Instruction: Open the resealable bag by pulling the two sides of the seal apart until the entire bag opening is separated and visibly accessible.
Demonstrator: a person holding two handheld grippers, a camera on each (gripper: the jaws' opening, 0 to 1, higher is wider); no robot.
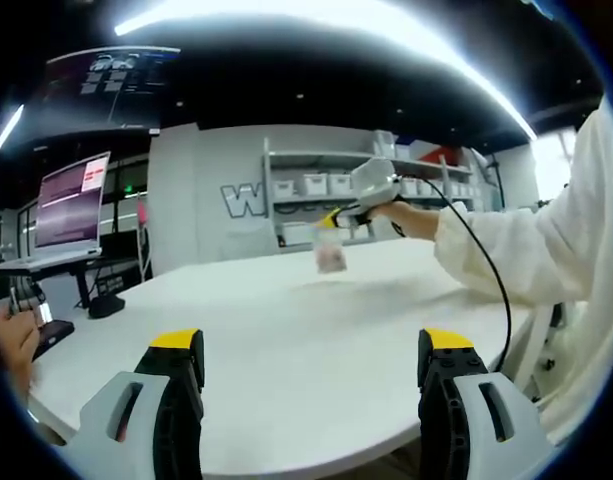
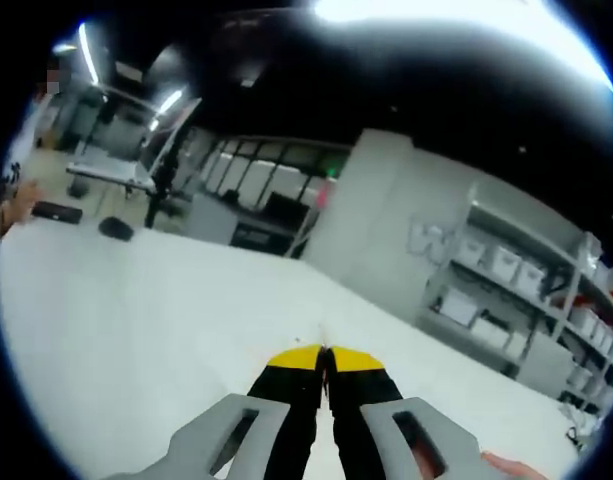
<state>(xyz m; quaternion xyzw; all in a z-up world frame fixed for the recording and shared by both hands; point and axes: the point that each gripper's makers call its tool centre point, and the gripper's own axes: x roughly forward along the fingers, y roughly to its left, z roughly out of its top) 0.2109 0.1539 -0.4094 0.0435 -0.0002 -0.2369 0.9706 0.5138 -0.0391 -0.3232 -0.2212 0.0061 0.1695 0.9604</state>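
A small clear resealable bag (image 1: 331,255) with something pinkish inside hangs above the white table (image 1: 286,330), blurred. The right gripper (image 1: 334,216), held in a white-sleeved hand, pinches the bag's top edge with its yellow tips. In the right gripper view that gripper (image 2: 325,360) has its jaws pressed together over the table (image 2: 136,320), with only a thin sliver of bag showing between them. My left gripper (image 1: 311,345) is low at the table's near edge, its two jaws wide apart with nothing between them, well short of the bag.
A laptop (image 1: 71,208) stands on a raised stand at the left, with dark items (image 1: 106,305) on the table near it. Another person's hand (image 1: 14,338) rests at the left table edge. Shelves with white bins (image 1: 326,185) line the back wall. A black cable (image 1: 491,275) trails from the right gripper.
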